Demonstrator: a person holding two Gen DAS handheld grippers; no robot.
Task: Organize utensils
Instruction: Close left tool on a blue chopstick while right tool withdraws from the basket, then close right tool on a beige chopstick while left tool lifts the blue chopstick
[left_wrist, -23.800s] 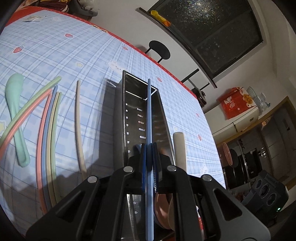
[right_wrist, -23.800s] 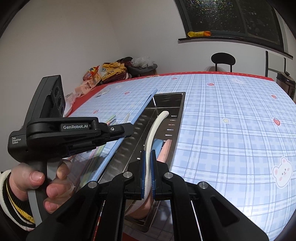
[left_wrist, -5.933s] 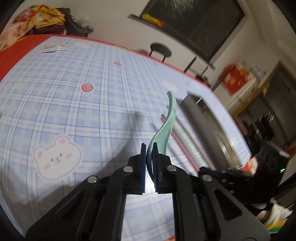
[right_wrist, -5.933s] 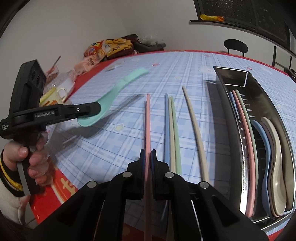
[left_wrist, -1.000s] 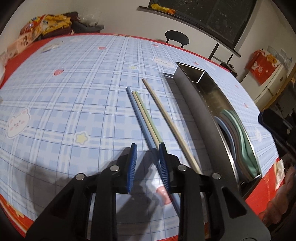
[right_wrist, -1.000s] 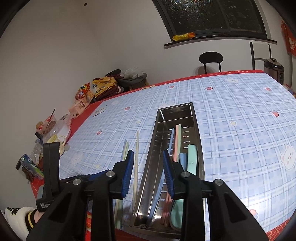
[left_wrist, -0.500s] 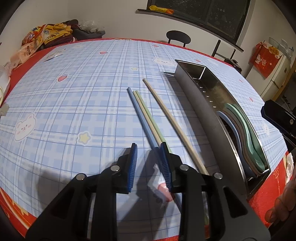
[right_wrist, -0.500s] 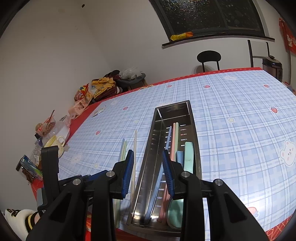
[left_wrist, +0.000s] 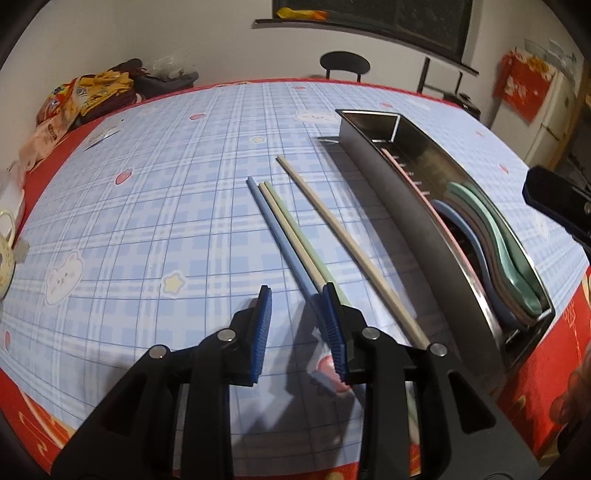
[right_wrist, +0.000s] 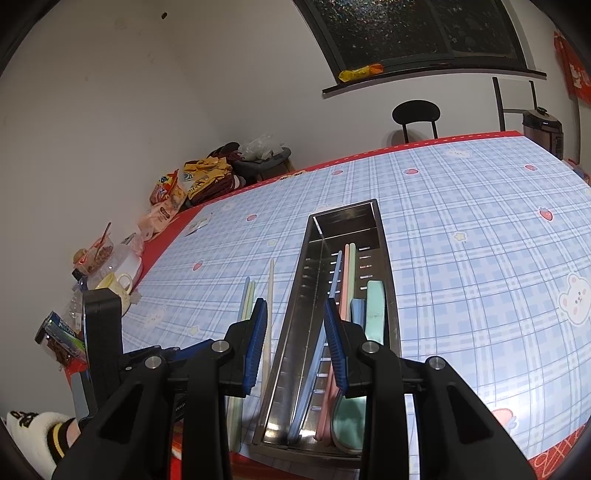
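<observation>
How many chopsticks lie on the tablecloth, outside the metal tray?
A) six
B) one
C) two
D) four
D: the left wrist view shows a blue chopstick, a cream one and a green one side by side, and a beige one apart, all beside the metal tray.

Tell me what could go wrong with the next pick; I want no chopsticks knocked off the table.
The blue chopstick, cream chopstick and green chopstick lie touching, so the open left gripper, whose jaws have just been widening, may catch two at once. Their near ends sit by the table edge; a nudge could push one off. The metal tray already looks crowded, so a dropped stick might bounce off the spoons.
</observation>
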